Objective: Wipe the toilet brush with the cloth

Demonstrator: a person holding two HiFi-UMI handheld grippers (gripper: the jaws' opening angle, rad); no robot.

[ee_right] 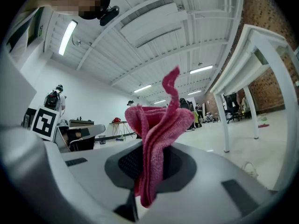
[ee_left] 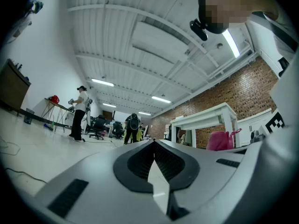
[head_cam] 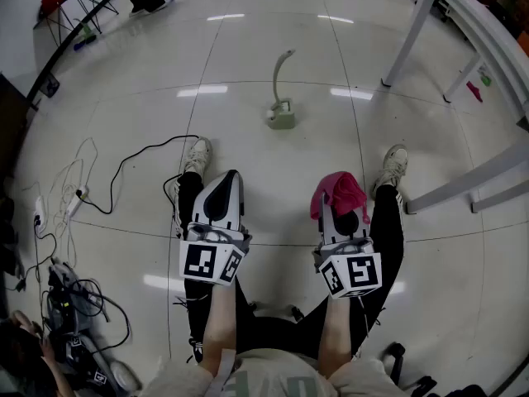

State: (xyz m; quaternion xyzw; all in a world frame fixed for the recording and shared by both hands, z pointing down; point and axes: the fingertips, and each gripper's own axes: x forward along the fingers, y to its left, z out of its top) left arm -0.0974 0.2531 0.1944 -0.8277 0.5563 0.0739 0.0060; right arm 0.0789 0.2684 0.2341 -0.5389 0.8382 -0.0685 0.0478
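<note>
A pale toilet brush (head_cam: 282, 71) stands in its square holder (head_cam: 281, 116) on the floor ahead of the person's feet, its curved handle leaning right. My right gripper (head_cam: 340, 200) is shut on a pink cloth (head_cam: 337, 193), which bunches up above its jaws; in the right gripper view the cloth (ee_right: 156, 139) is pinched between the closed jaws. My left gripper (head_cam: 225, 187) is shut with nothing in it, its jaws meeting in the left gripper view (ee_left: 154, 146). Both grippers are held level over the person's lap, well short of the brush.
A white table's legs (head_cam: 409, 35) stand at the far right, with more white frames (head_cam: 471, 184) near the right foot. Black cables (head_cam: 124, 168) and a power strip (head_cam: 76, 201) lie at left. People stand far off in the room (ee_left: 80, 113).
</note>
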